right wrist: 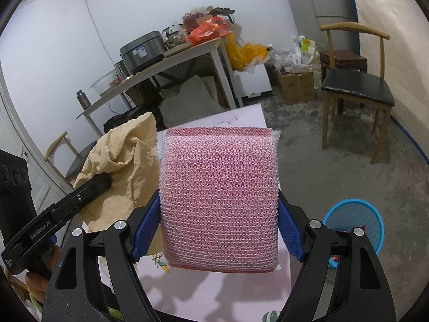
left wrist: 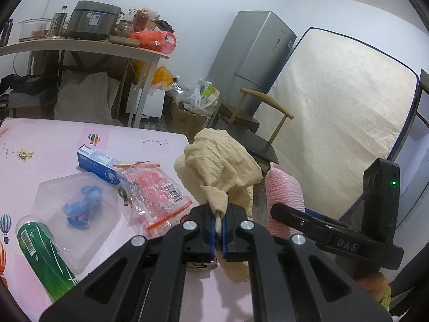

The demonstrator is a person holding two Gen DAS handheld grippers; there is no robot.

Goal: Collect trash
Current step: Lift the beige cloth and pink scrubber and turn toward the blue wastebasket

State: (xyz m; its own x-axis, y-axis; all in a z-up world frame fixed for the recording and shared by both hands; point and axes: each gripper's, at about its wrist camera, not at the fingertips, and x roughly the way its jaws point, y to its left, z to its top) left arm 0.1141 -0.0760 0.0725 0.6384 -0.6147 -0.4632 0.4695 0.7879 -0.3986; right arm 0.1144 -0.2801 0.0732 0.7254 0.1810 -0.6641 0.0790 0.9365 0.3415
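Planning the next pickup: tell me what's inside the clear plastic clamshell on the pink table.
The clear clamshell holds a crumpled blue object; its identity is unclear. The green can overlaps its near corner.

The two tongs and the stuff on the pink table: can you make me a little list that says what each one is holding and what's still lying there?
left tongs: shut on the crumpled cloth, lifted off the table
right tongs: shut on the pink sponge, gripped by its two sides
still on the pink table: green can, clear plastic tray, zip bag, blue box
bin: blue basket on the floor, past the table edge
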